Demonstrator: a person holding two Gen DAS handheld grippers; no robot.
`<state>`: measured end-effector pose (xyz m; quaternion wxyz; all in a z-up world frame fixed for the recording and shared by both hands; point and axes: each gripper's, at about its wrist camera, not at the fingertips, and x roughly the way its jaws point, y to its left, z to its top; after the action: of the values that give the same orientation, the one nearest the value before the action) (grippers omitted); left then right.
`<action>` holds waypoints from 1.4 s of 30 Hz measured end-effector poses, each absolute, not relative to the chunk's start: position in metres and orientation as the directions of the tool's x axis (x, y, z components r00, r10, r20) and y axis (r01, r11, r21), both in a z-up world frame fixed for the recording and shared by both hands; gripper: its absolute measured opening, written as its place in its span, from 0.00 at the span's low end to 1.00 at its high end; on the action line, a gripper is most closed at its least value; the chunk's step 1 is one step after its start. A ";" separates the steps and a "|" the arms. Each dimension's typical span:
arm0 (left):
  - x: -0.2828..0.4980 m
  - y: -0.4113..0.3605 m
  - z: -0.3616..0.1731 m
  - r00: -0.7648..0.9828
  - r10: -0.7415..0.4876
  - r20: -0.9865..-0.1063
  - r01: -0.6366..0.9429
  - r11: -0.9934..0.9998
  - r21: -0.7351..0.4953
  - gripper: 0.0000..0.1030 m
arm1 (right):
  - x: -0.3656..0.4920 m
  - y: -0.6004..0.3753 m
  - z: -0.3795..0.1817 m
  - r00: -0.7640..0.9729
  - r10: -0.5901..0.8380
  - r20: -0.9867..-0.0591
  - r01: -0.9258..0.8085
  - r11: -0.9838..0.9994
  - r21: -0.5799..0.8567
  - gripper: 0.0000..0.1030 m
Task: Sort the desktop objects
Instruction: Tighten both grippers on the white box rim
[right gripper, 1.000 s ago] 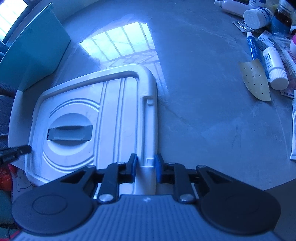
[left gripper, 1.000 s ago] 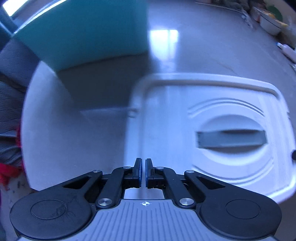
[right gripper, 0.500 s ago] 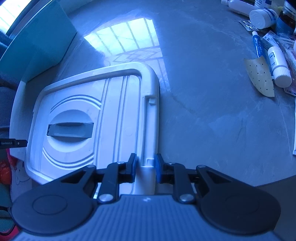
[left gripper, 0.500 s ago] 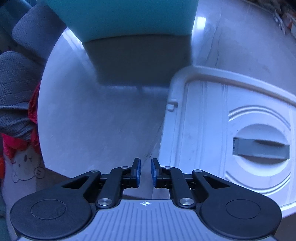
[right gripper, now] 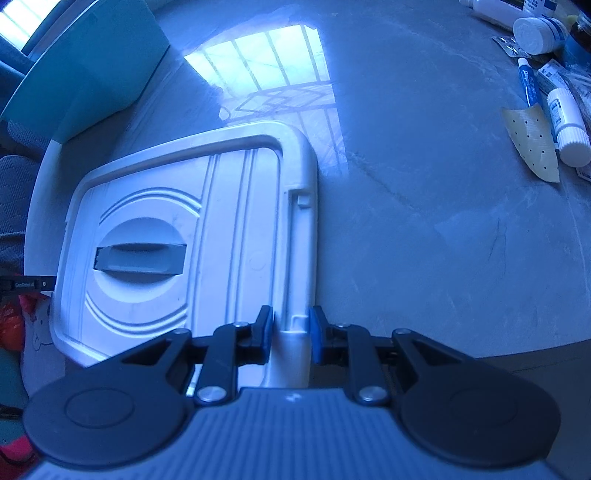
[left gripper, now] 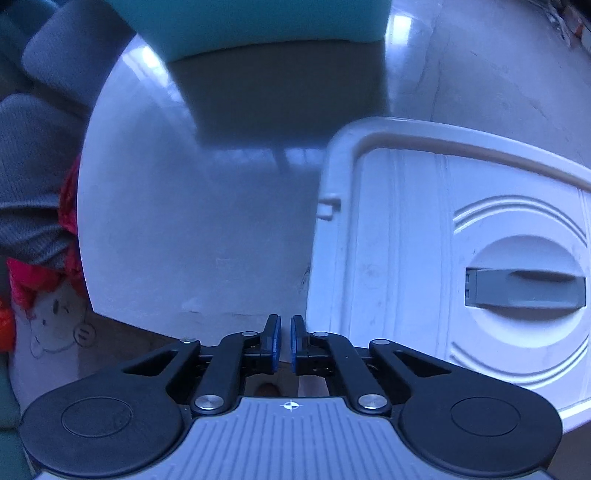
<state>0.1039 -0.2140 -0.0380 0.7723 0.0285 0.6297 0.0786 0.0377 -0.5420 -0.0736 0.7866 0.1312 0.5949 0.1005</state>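
Observation:
A white plastic box lid [right gripper: 221, 236] with a grey recessed handle [right gripper: 138, 258] lies on the grey table. My right gripper [right gripper: 290, 334] is shut on the lid's right rim at its near end. In the left wrist view the lid [left gripper: 424, 258] fills the right side, its handle [left gripper: 524, 288] at the far right. My left gripper [left gripper: 283, 345] is shut but for a thin gap, holds nothing, and sits at the table's near edge just left of the lid's corner.
A teal box [right gripper: 92, 74] stands at the table's far left; it also shows in the left wrist view [left gripper: 251, 26]. Medicine bottles [right gripper: 569, 129], a tube [right gripper: 528, 81] and a tan plaster [right gripper: 532, 144] lie at the far right. Cushions and red cloth [left gripper: 37, 221] lie beyond the table's left edge.
My left gripper has moved left off the lid to the table's near edge, opening slightly then closing to a thin gap. My right gripper keeps its hold on the rim; the lid has shifted slightly.

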 end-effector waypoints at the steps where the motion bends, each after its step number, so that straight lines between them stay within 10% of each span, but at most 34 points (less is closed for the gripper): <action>1: 0.105 -0.210 -0.038 0.188 0.143 -0.972 -0.094 0.987 0.127 0.05 | 0.038 -0.542 -0.074 0.270 0.314 -0.910 -0.002 0.946 0.326 0.21; 11: 0.115 -0.197 -0.020 0.196 0.110 -0.974 -0.162 0.984 0.078 0.13 | 0.031 -0.544 -0.075 0.264 0.324 -0.908 -0.010 0.943 0.333 0.21; 19: 0.116 -0.201 -0.017 0.227 0.091 -0.970 -0.144 0.988 0.059 0.53 | 0.033 -0.545 -0.076 0.258 0.332 -0.907 -0.013 0.940 0.341 0.21; 24: 0.109 -0.217 -0.013 0.256 0.094 -0.962 -0.123 0.990 0.064 0.51 | 0.033 -0.547 -0.075 0.256 0.334 -0.907 -0.012 0.939 0.342 0.21; 31: 0.101 -0.214 -0.016 0.274 0.033 -0.961 -0.099 0.995 0.006 0.07 | 0.033 -0.550 -0.076 0.256 0.349 -0.902 -0.001 0.933 0.361 0.21; 42: 0.085 -0.201 -0.023 0.255 0.028 -0.967 -0.074 0.997 0.010 0.06 | 0.032 -0.547 -0.077 0.250 0.352 -0.902 -0.003 0.932 0.363 0.22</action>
<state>0.0852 -0.2013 -0.0235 0.7919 -0.0186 0.6095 0.0323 0.0321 -0.5475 -0.0771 0.7773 0.1451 0.6015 0.1140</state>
